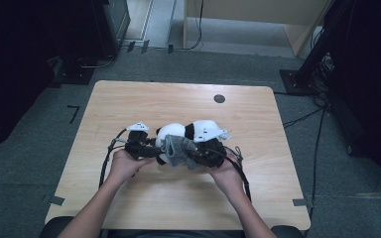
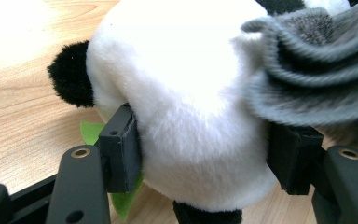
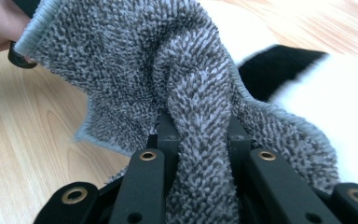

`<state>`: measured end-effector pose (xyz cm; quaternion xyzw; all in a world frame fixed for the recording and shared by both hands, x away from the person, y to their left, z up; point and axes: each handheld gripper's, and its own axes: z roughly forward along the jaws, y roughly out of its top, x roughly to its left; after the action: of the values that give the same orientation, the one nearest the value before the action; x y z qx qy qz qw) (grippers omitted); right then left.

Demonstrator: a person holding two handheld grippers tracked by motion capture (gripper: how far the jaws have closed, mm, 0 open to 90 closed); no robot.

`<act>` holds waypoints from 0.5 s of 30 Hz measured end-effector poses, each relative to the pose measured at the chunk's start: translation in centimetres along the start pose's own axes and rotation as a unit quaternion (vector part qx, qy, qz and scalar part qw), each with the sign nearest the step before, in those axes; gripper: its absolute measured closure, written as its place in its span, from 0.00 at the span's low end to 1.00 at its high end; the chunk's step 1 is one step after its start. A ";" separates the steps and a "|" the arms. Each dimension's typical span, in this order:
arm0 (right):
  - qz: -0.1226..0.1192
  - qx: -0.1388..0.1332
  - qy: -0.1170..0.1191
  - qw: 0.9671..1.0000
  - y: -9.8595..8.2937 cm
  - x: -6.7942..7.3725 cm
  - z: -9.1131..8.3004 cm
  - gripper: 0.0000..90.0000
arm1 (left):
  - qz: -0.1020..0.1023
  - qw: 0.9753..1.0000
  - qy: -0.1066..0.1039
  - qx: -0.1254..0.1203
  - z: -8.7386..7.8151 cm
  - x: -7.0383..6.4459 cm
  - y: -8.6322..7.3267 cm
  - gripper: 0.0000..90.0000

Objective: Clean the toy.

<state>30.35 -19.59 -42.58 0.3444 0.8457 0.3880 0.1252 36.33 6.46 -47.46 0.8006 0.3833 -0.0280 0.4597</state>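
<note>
A black-and-white plush panda [image 1: 181,133] lies on the wooden table [image 1: 129,101], near its middle. My left gripper [image 1: 151,148] grips the panda's white head [image 2: 182,102] from the left, jaws pressed into the fur on both sides. A green leaf piece [image 2: 121,198] pokes out under the left jaw. My right gripper [image 1: 198,156] is shut on a fold of a grey terry cloth [image 3: 177,93], which drapes over the panda [image 3: 307,79]. In the left gripper view the cloth [image 2: 317,70] hangs over the head's right side.
A dark round grommet [image 1: 219,98] sits in the table's far edge area. Cables [image 1: 104,166] trail from both grippers over the near part of the table. A desk and black stands lie beyond the table on grey carpet.
</note>
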 end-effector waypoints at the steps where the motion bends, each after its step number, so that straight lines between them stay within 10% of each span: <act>1: 0.002 -0.001 -0.003 1.000 -0.1 -0.2 -0.4 0.84 | 0.000 1.000 0.000 0.001 0.0 0.0 0.0 0.40; 15: 0.080 -0.021 -0.061 0.995 -3.4 -5.1 -5.4 0.84 | 0.001 1.000 -0.001 0.006 0.2 0.0 0.3 0.41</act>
<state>29.84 -27.63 -41.78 0.4309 0.7981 0.3928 0.1521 36.63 6.25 -47.33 0.8037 0.3823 -0.0310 0.4549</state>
